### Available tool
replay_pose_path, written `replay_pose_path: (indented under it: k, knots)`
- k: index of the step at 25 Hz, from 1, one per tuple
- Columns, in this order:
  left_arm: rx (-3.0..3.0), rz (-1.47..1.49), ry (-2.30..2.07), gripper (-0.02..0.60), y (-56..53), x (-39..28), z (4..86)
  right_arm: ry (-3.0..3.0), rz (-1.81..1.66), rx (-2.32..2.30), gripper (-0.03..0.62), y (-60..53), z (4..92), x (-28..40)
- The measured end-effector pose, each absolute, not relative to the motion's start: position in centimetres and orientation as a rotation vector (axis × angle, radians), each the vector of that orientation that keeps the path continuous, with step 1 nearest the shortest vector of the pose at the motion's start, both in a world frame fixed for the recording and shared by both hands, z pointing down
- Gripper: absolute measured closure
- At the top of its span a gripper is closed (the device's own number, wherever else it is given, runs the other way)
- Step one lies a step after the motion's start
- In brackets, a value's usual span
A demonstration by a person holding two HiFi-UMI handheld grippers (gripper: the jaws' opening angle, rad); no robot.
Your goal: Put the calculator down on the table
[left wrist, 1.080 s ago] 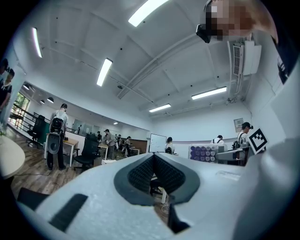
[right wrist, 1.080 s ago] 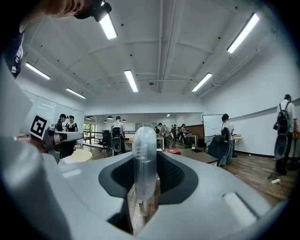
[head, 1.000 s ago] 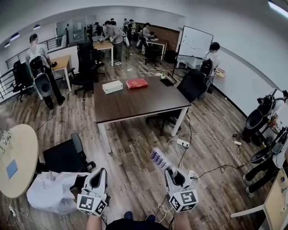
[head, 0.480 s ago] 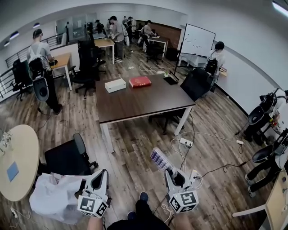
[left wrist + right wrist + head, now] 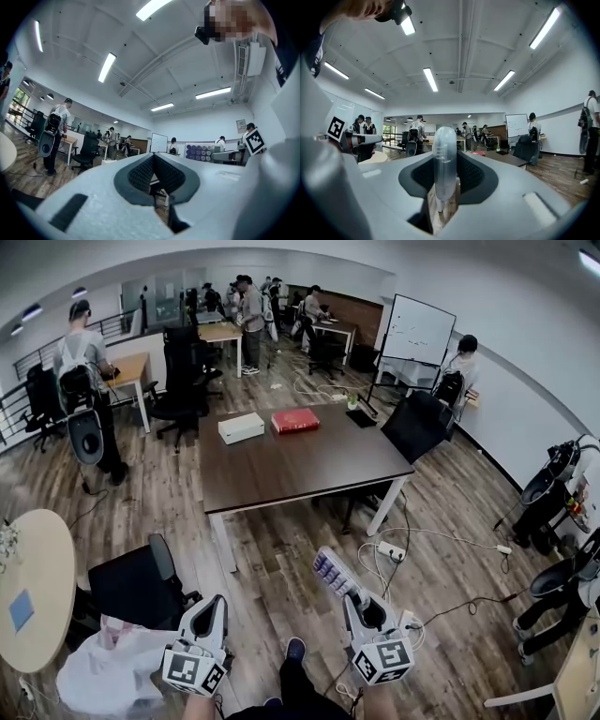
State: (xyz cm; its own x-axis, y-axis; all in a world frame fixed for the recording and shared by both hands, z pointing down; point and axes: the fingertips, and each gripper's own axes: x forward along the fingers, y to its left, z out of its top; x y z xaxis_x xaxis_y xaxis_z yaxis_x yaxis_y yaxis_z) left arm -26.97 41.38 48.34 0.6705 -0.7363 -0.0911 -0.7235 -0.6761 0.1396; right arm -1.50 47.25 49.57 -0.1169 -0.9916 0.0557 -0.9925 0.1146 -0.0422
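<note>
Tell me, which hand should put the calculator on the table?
Right. The right gripper holds the calculator, while the left gripper is empty. The table is ahead of both.

box [image 5: 241, 427] left of book [image 5: 295, 419] | both on table [image 5: 309, 470] | calculator [image 5: 336, 573] before table

the calculator [image 5: 444, 157] shows only its thin edge in the right gripper view, keys unseen; in the head view the right gripper [image 5: 357, 602] covers its near end; the round table [image 5: 39, 579] runs off the left edge; print on the red book [image 5: 295, 420] is too small to read
</note>
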Motion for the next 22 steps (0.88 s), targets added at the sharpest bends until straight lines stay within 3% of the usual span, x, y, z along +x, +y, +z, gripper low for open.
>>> replay_pose_path:
  k: [22]
  knots:
    - [2.735,-0.223,-1.405,0.586,20.1,-16.9,45.4,-2.457,0.124,1.962,0.477,23.4,47.8,9.7]
